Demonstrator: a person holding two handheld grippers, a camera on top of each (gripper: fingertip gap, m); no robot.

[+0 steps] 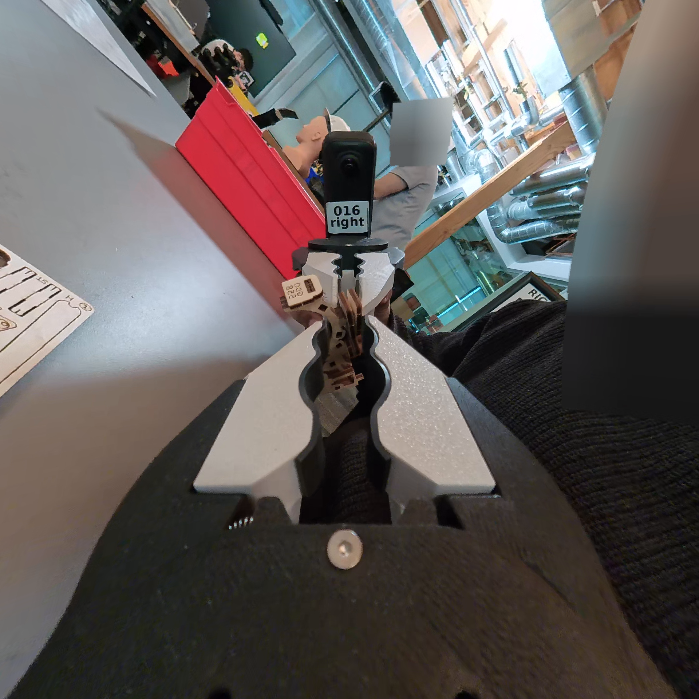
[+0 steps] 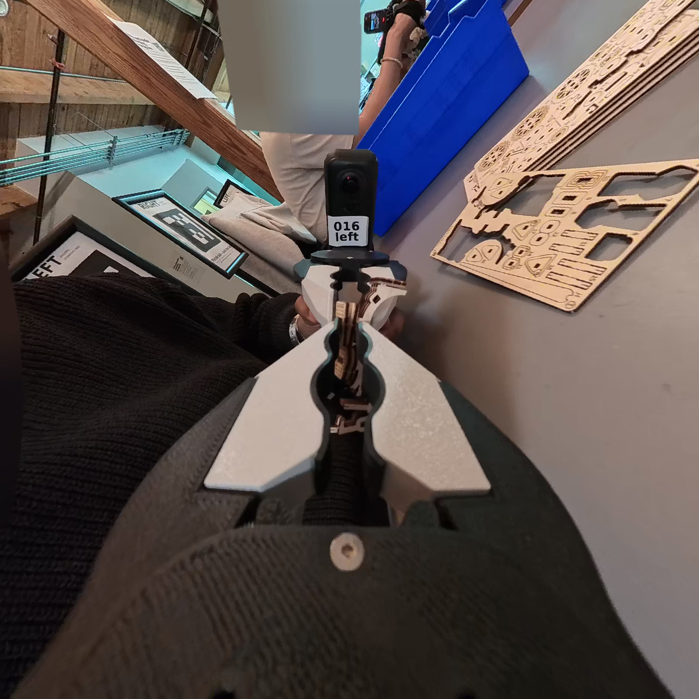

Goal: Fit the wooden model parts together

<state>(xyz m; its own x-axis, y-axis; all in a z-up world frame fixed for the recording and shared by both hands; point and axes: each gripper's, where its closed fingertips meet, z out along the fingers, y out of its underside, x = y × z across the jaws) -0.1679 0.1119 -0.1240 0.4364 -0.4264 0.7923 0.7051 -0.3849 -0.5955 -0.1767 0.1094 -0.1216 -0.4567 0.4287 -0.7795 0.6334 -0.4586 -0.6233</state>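
Both tools are held nose to nose above the desk (image 2: 567, 416), clear of its surface, apparently so the pieces can be lined up freely. The left tool (image 1: 342, 340) is closed on a flat wooden part (image 1: 340, 351). The right tool (image 2: 346, 340) is closed on a second wooden piece (image 2: 346, 363). The two meet between the tips; whether they have seated cannot be told. Spare cut-out sheets (image 2: 548, 242) lie aside on the desk, within reach.

2 hand-held grippers (image 1: 342, 329) (image 2: 348, 329), 1 red bin (image 1: 242, 181), 1 blue bin (image 2: 446, 125).
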